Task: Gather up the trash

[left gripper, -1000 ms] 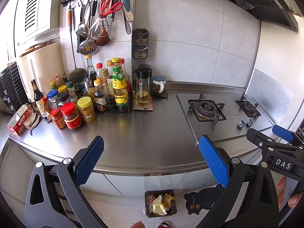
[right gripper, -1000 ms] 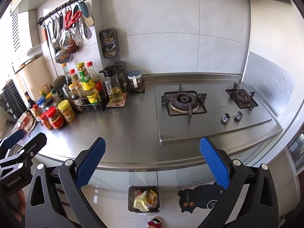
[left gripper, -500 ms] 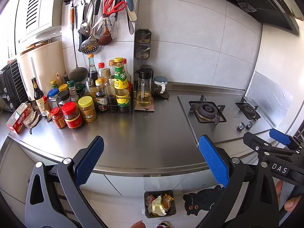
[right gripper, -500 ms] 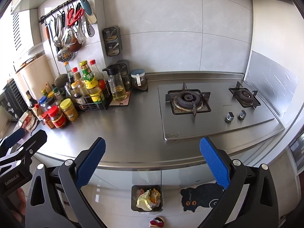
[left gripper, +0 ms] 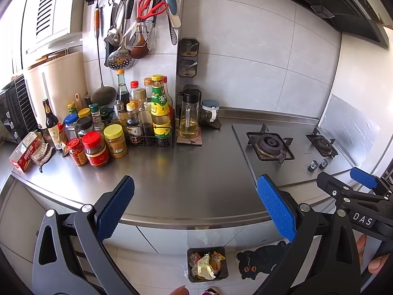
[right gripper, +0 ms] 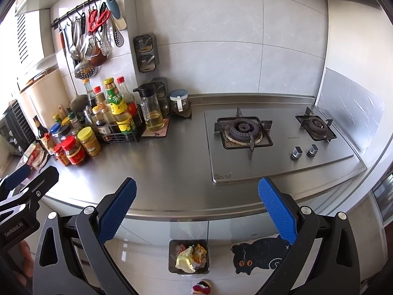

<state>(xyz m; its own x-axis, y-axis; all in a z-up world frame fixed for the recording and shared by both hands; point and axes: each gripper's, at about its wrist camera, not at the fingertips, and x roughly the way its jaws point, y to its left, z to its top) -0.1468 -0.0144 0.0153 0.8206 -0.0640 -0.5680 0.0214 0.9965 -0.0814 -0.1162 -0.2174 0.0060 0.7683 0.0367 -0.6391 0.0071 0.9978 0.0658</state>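
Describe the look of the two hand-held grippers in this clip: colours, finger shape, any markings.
Both match: the left hand-held gripper and right hand-held gripper have black plastic frames with triangular cut-outs and silver pivot bolts, carrying two long fingers faced with blue, knurled pads. Seen from the side, the right one bears a white "DAS" label; the left one reads "GenRobot.AI". No cables or sleeves show.

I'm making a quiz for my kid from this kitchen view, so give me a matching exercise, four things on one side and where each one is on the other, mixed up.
Things:
1. red scissors
2. trash bin
3. black cat mat
4. yellow-lidded jar

Places:
A. on the counter beside the red-lidded jars
B. on the floor below the counter edge, with wrappers inside
C. hanging from the wall rail
D. on the floor just right of the bin

Pairs: 1-C, 2-B, 3-D, 4-A
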